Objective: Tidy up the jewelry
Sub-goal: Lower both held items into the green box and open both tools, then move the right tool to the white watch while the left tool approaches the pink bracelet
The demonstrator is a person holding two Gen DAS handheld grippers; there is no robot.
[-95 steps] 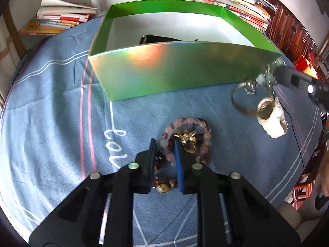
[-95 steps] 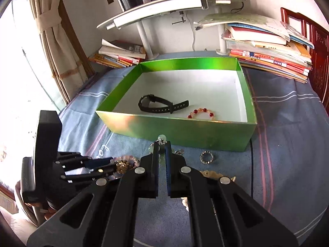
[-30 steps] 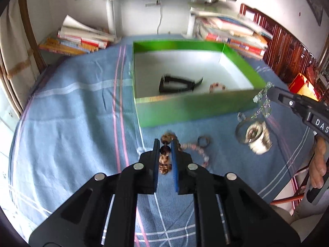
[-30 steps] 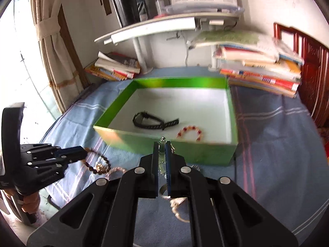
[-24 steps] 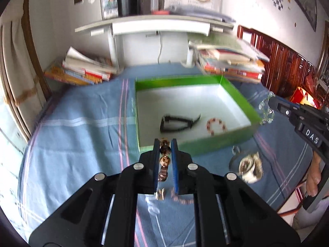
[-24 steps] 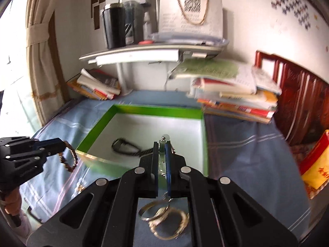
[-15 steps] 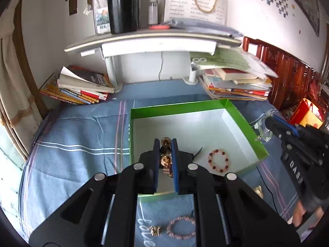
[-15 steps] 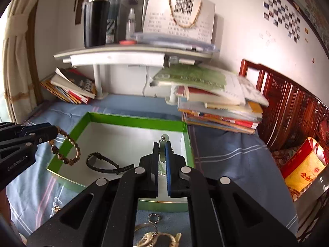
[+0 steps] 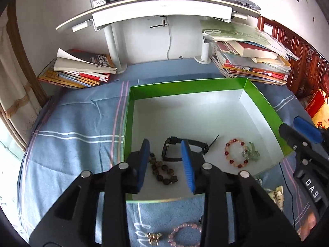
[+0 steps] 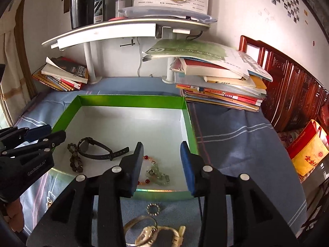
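From the left wrist view, the left gripper (image 9: 166, 162) hangs over the near left part of the green box (image 9: 126, 127), pointing down and forward; its blue fingers (image 9: 144, 160) are spread wide and carry nothing. The dark wooden bead bracelet (image 9: 163, 171) lies on the box's white floor between them, just beside the black watch (image 9: 185, 149). Half a second ago those fingers were pinched on the beads above the box. To the right lie a red bead bracelet (image 9: 235, 153) and a pale green crystal piece (image 9: 251, 153), touching. A pink bead bracelet (image 9: 185, 233) remains on the blue cloth surface (image 9: 72, 133), near the camera.

From the right wrist view, the right gripper (image 10: 162, 164) sits above the near right part of the box (image 10: 190, 123), fingers (image 10: 186, 162) wide apart and empty. The crystal piece (image 10: 157, 174) rests below, where earlier it was clamped. A small ring (image 10: 153, 209), a bangle (image 10: 136, 223) and a cream watch (image 10: 156, 235) lie outside the near wall.
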